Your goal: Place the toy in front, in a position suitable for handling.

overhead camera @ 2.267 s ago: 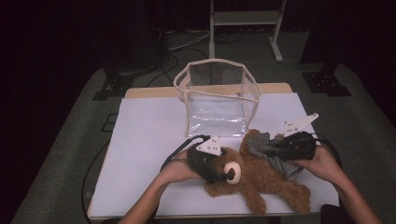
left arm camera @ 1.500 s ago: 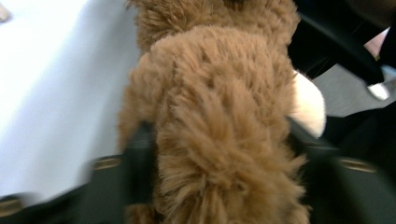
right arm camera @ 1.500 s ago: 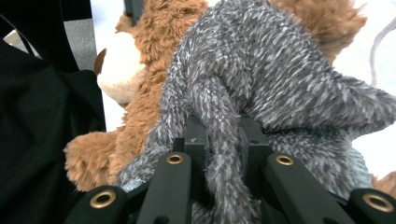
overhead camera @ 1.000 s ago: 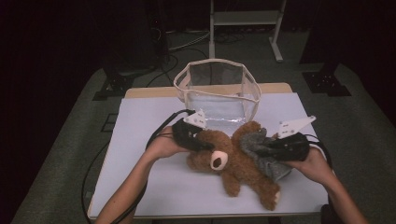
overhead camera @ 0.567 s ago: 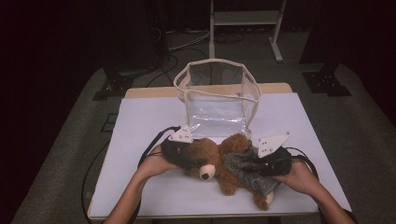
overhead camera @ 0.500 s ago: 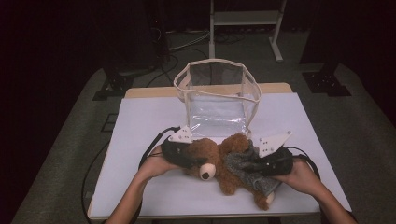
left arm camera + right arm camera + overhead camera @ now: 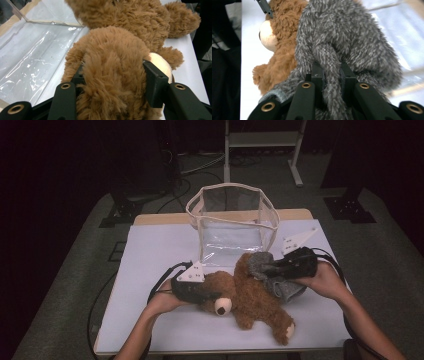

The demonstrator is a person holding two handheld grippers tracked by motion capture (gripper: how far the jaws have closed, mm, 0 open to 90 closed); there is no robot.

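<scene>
High view: table [image 7: 150,250] lit evenly from above, surroundings dark from 9 through 12 to 3 o'clock. Glare streaks on the clear bag [image 7: 232,237]. Right gripper view: background at 1 to 3 o'clock overexposed and blurred. Left gripper view sharp, soft shadows.

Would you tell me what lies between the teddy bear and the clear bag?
Nothing: in the high view, the teddy bear almost meets the clear bag, with just bare white table cover around.

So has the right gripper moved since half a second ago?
Yes. The right gripper, shut on the grey garment, has moved up and away from the person, closer to the clear bag.
</scene>
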